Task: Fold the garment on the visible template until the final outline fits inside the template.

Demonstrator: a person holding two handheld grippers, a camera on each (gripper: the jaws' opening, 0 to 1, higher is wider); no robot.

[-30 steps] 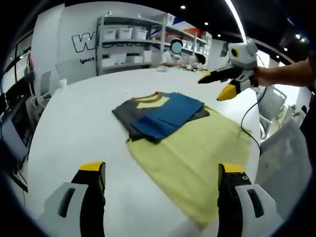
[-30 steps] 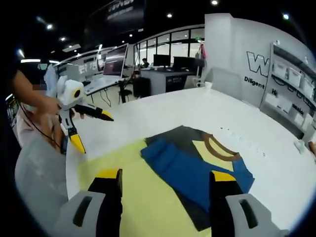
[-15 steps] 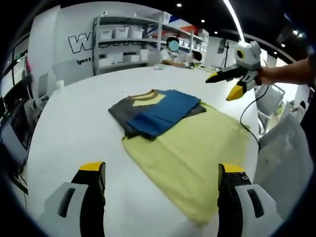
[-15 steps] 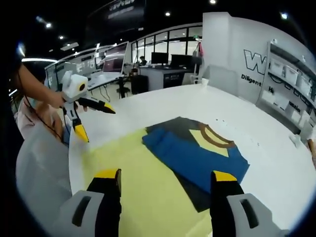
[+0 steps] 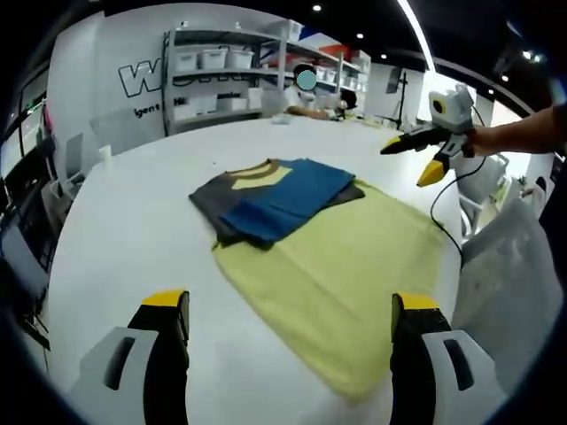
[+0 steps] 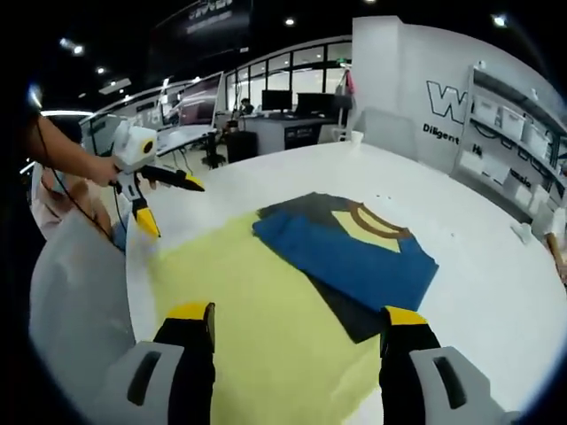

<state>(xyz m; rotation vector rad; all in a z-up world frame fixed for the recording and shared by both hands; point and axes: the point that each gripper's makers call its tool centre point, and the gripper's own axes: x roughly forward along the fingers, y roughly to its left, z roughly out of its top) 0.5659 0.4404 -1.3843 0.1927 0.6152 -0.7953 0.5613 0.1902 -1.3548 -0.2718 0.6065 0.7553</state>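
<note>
Hovering apart above the folded garment [image 5: 273, 197], both grippers, jaws spread.

Blue-grey garment [image 5: 273, 197], pale yellow template [image 5: 345, 274]

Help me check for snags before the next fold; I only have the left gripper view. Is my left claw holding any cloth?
Observer: No. In the right gripper view the left claw is open and empty in a person's hand, at the edge of the flat yellow fabric template.
Operator: What lies under the right claw?
Observer: The right claw, jaws apart and empty, is over the template; a dark grey corner of the folded blue and grey T-shirt lies ahead of it on the template.
Operator: Anything behind my left claw?
Observer: Desks with computer monitors, beyond the white table.
</note>
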